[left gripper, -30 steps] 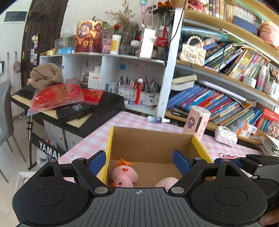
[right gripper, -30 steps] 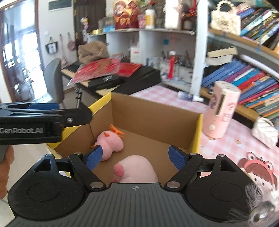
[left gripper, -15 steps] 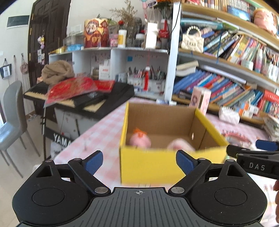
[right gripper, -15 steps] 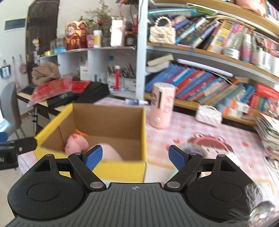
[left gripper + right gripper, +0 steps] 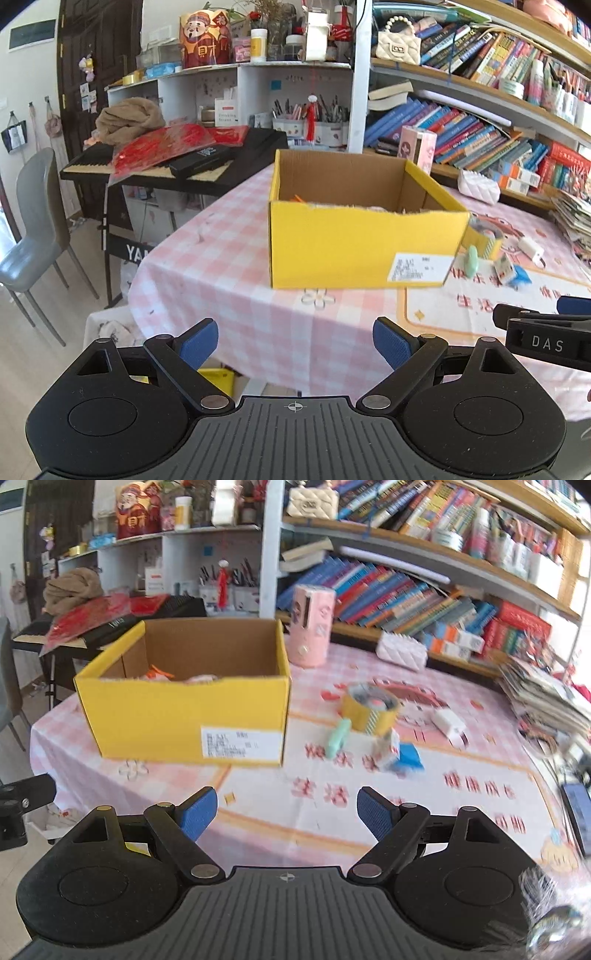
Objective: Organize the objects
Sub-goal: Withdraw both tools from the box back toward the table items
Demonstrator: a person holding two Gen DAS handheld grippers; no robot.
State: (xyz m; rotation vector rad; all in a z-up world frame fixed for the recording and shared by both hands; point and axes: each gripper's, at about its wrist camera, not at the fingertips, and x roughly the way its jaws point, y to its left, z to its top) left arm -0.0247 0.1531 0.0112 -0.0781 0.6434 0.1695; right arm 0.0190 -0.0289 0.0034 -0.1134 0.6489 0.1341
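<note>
The table (image 5: 258,812) is covered by a pink checked cloth and a printed mat with red Chinese characters. A keyboard (image 5: 177,166) marked with the letters "YA" on its stand is seen past the table's left edge. The yellow cardboard box (image 5: 177,716) stands near the table's left edge, open at the top, with a white printed label on its front wall, too blurred to be read; pink plush shapes are glimpsed inside. Just right of the box a yellow tape roll (image 5: 369,705), a mint green clip (image 5: 338,736) and a small blue and white packet (image 5: 397,753) are laid on the mat. The left gripper (image 5: 295,341) is held spread and empty above the near edge. The right gripper (image 5: 286,814), lettered "DAS" on its side, is likewise spread with nothing between its pads.
</note>
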